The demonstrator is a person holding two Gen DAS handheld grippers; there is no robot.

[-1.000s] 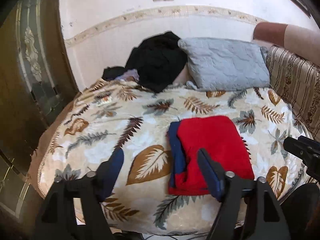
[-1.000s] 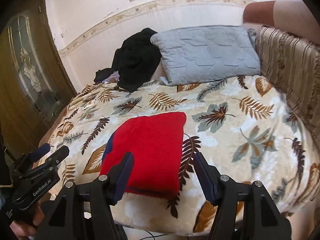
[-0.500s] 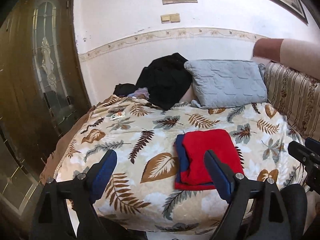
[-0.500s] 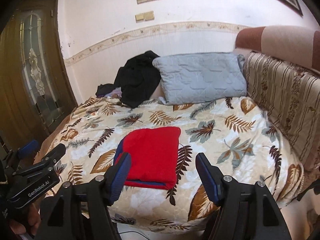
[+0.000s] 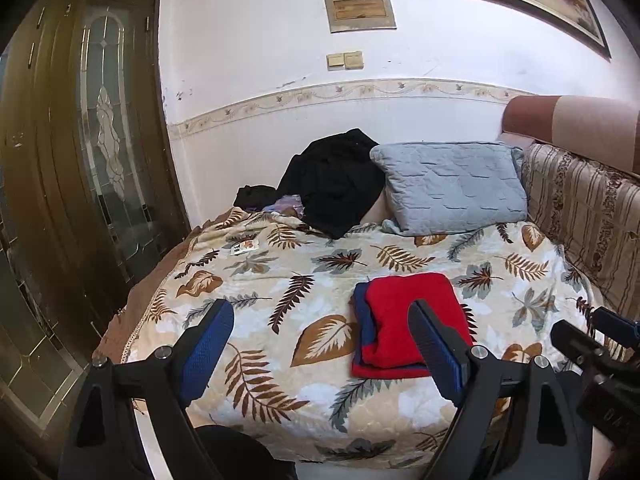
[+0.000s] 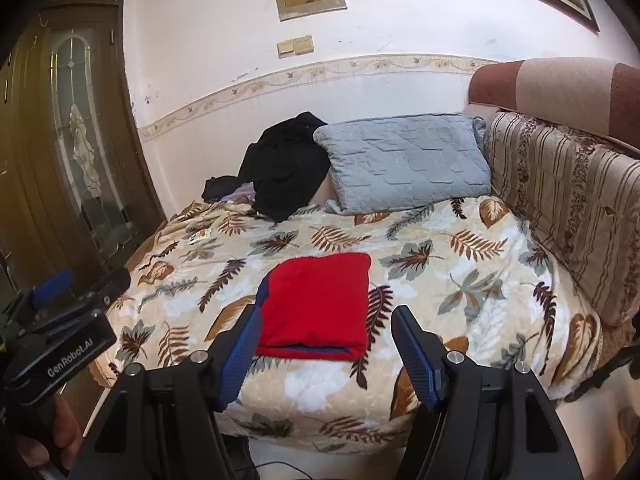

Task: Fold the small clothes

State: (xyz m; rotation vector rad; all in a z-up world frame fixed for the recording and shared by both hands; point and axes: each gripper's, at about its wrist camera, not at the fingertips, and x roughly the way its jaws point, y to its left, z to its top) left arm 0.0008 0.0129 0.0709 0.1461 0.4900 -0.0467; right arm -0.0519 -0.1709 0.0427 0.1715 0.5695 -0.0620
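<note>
Right wrist: folded red garment (image 6: 316,304) (untouched)

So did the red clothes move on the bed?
No. The red clothes lie on the same leaf prints of the blanket, below the grey pillow; only the cameras backed away.

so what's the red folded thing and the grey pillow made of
Red folded garment: looks like soft knit or fleece, matte with a fuzzy nap; a blue layer shows at its edges. Grey pillow: seems to be quilted woven fabric, matte, with stitched lines and puckered panels. Neither fibre can be told for sure.
</note>
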